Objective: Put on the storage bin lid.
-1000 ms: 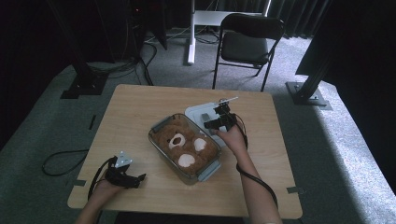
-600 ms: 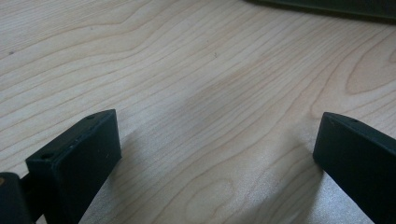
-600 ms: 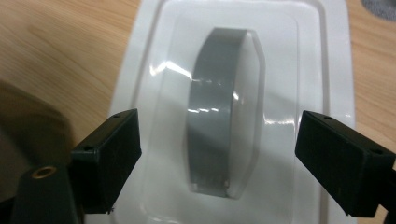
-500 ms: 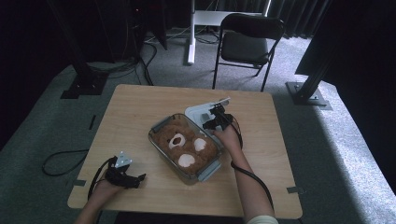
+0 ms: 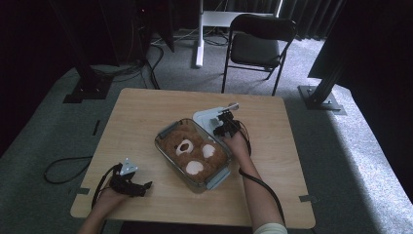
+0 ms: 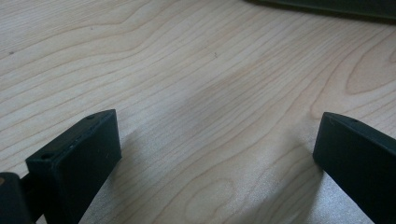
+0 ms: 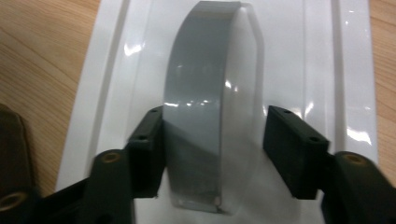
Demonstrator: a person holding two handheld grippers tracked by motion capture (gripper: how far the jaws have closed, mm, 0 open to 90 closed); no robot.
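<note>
The right claw (image 5: 223, 127) sits over the white lid (image 5: 208, 118), which lies flat on the bench (image 5: 146, 112) just at one o'clock from the glass dish (image 5: 168, 132), touching or nearly touching its rim. In the right gripper view the lid (image 7: 112, 84) has a raised grey handle (image 7: 196, 121) running along its middle, and the right claw (image 7: 212, 154) straddles that handle: its jaws have just been closing around it. The left-hand pad (image 7: 148, 149) there lies against the grey side of the handle, while a narrow gap shows between the other pad and the handle's clear edge, so the grip is not yet tight. The dish stands at the middle of the bench with a brown teddy bear (image 5: 192, 153) lying in it, face up, filling most of the space inside. The left claw (image 5: 141, 186) rests at about seven o'clock from the dish, well apart from it, near the bench's front edge; in the left gripper view its jaws stand wide apart over bare wood (image 6: 210, 93) with nothing between them.
</note>
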